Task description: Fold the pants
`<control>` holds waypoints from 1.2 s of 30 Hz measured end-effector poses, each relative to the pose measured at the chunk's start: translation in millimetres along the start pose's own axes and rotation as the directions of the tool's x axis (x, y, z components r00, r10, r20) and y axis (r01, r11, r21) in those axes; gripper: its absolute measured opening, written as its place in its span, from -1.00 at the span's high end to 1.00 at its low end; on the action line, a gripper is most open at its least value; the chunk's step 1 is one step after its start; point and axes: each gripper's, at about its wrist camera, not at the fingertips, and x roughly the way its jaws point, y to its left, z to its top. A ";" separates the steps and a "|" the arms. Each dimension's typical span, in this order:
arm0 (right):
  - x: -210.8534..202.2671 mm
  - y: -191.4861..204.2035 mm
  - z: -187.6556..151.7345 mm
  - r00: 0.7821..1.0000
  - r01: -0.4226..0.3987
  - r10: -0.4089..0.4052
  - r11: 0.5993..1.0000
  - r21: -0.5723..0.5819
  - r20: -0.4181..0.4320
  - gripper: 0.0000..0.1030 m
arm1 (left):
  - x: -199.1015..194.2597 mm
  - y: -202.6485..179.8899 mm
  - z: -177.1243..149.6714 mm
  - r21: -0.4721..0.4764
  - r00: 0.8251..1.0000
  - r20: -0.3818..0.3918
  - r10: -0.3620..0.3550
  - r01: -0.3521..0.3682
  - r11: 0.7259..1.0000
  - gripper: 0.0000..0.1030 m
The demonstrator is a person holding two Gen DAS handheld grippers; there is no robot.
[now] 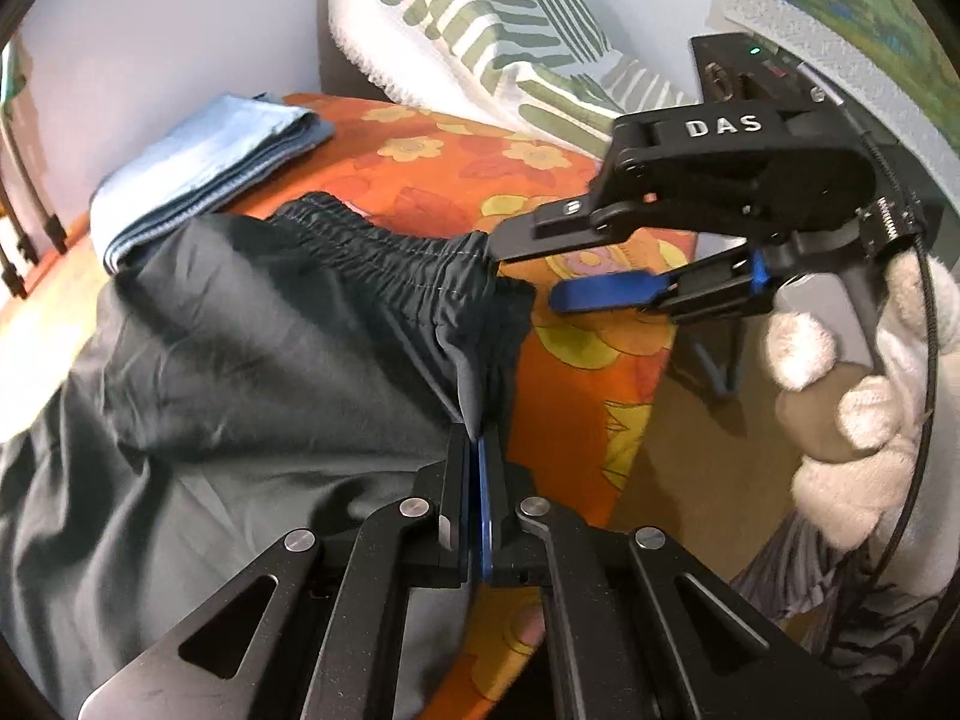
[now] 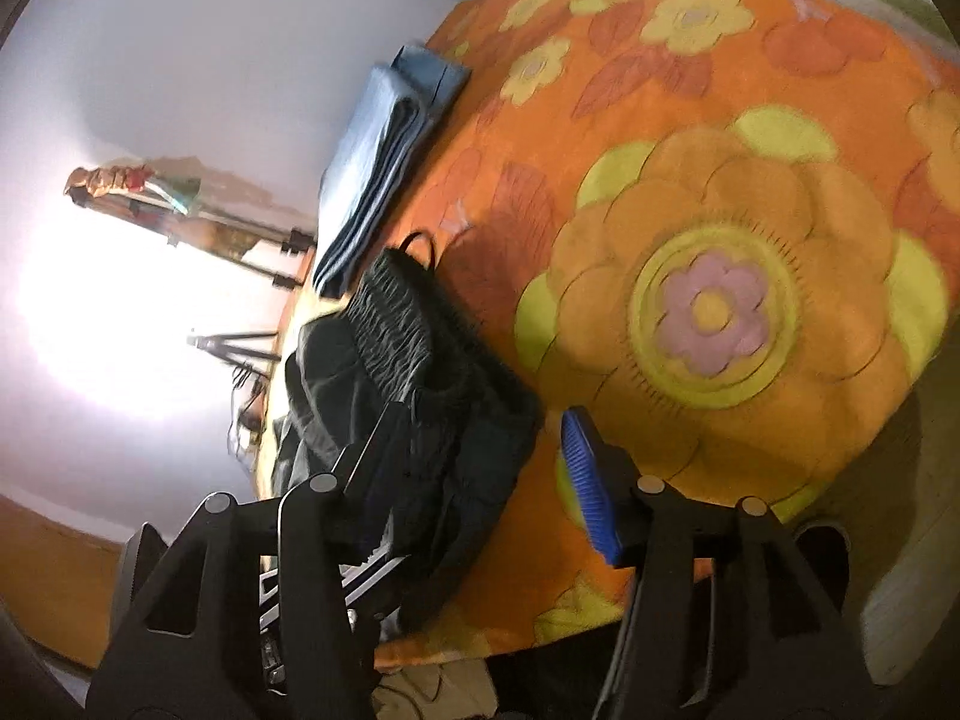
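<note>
Dark pants (image 1: 252,324) are clamped in my left gripper (image 1: 480,450); my right gripper (image 1: 522,273), fingers apart at the waistband (image 1: 384,252), should bite deep before lifting.

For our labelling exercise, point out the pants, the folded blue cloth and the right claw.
pants (image 1: 240,324), left wrist view, dark fabric below the waistband
folded blue cloth (image 1: 204,156), left wrist view, top layer
right claw (image 1: 522,273), left wrist view, between its tips

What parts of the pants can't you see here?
- Legs of the dark pants: cut off by the left wrist view's edge.
- Fabric inside the left hand-held gripper: hidden by its shut fingers.
- Waistband end: hidden behind the right hand-held gripper finger; right wrist view blurred.
</note>
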 end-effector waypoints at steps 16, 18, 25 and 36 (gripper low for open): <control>24.5 26.6 -12.4 0.997 0.070 -0.068 0.994 -0.082 0.033 0.53 | -22.5 3.3 -7.8 -0.004 1.000 -0.005 -0.007 0.007 1.000 0.53; 13.7 35.1 -14.5 0.992 0.101 -0.089 0.986 -0.134 0.088 0.57 | -47.3 18.3 -16.8 -0.052 0.999 0.037 0.001 0.001 0.999 0.36; -20.1 61.0 -41.6 0.926 0.329 -0.258 0.909 -0.256 0.274 0.62 | -107.6 102.4 -72.4 -0.223 0.978 0.031 0.208 -0.196 0.955 0.35; -35.9 72.4 -53.8 0.827 0.543 -0.435 0.782 -0.305 0.356 0.45 | -101.8 148.5 -133.5 -0.354 0.965 -0.074 0.252 -0.262 0.898 0.35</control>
